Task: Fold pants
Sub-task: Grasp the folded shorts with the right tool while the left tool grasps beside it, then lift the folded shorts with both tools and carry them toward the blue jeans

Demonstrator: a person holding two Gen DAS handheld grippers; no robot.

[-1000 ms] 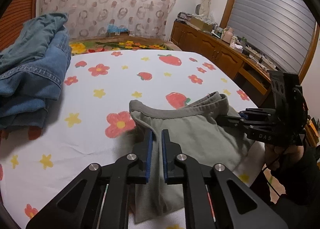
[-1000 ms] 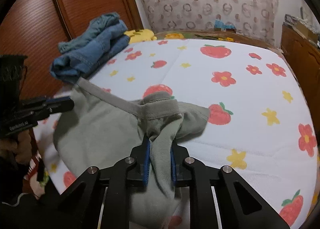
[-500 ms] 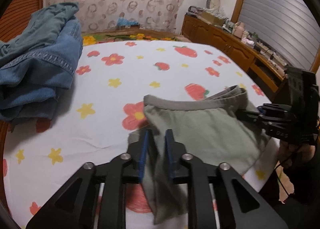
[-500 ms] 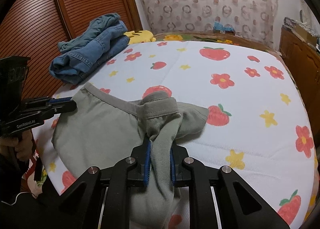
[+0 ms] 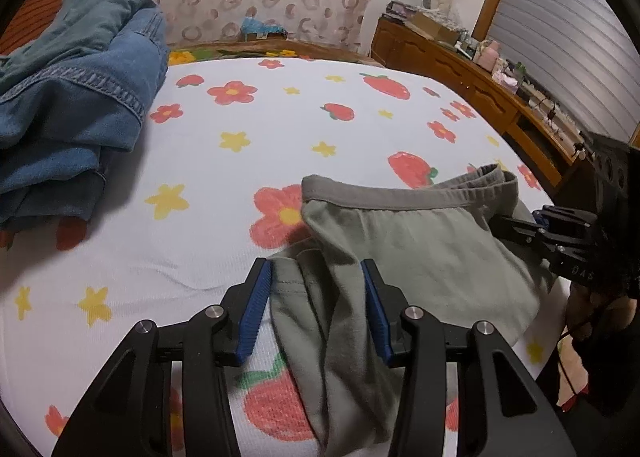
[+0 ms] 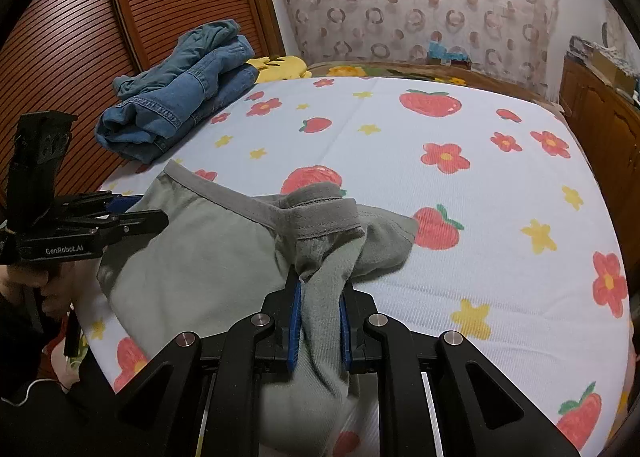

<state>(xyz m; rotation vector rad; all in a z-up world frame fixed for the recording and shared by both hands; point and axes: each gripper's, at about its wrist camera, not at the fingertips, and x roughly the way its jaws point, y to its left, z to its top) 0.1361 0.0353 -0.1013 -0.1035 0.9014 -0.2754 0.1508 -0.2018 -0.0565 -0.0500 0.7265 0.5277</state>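
Grey-green pants (image 5: 400,241) with a darker waistband lie near the front edge of the bed, partly bunched. My left gripper (image 5: 314,265) is over their left side. Its jaws are opening, and a loose fold of cloth lies between the blue pads (image 5: 256,309) without being pinched. In the right wrist view my right gripper (image 6: 320,283) is shut on a bunch of the pants (image 6: 192,257) just below the waistband. The left gripper (image 6: 152,213) shows there at the pants' far left edge. The right gripper (image 5: 516,225) shows in the left wrist view, at the cloth's right side.
The bed sheet (image 5: 240,137) is white with flowers and strawberries. A pile of blue jeans (image 5: 68,105) sits at its far left. A wooden cabinet (image 5: 480,97) with clutter runs along the right, and a slatted wooden door (image 6: 80,37) stands to the left.
The left jaws have spread from nearly shut to well apart, and that gripper has sunk toward the bed. The cloth it held now lies slack. The right gripper has kept still.
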